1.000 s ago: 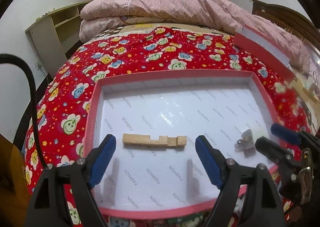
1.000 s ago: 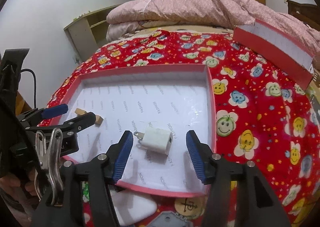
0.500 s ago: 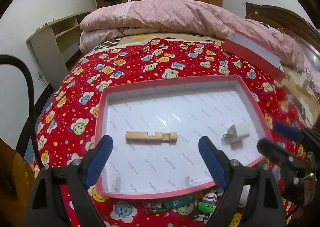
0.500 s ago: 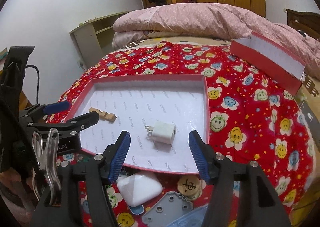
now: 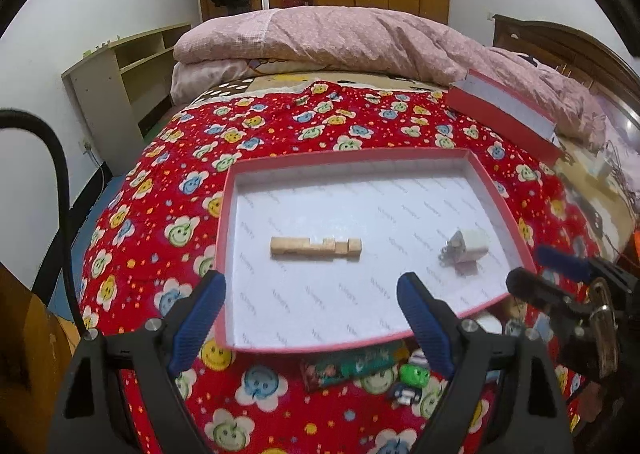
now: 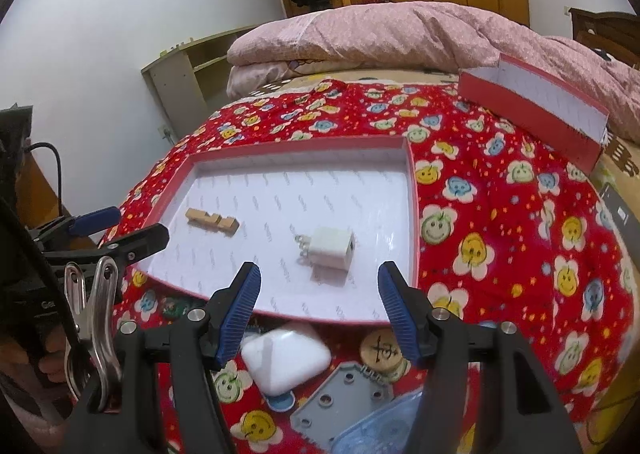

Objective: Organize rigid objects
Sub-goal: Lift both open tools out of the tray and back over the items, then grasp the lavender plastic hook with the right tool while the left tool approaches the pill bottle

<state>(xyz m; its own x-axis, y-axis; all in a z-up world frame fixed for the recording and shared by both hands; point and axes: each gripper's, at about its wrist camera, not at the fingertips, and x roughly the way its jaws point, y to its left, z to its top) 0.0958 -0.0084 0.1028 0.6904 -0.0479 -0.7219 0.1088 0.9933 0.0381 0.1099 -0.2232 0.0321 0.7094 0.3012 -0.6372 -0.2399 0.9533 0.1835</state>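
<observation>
I have drawn both grippers back from the tray (image 5: 516,222), so its near rim now sits mid-frame and loose pieces show along the bottom. Left gripper (image 5: 312,318) and right gripper (image 6: 318,310) gape wide, empty; I judge the next move is picking another piece, perhaps the white case (image 6: 286,358). The tray holds the wooden block (image 5: 316,248) left of centre and the charger (image 6: 330,248) to its right.

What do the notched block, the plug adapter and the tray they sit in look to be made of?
Notched block: bare pale wood, matte, seemingly unfinished. Plug adapter: smooth white plastic with metal prongs. Tray: likely cardboard, a thin red rim and white printed lining with a slight sheen.
</observation>
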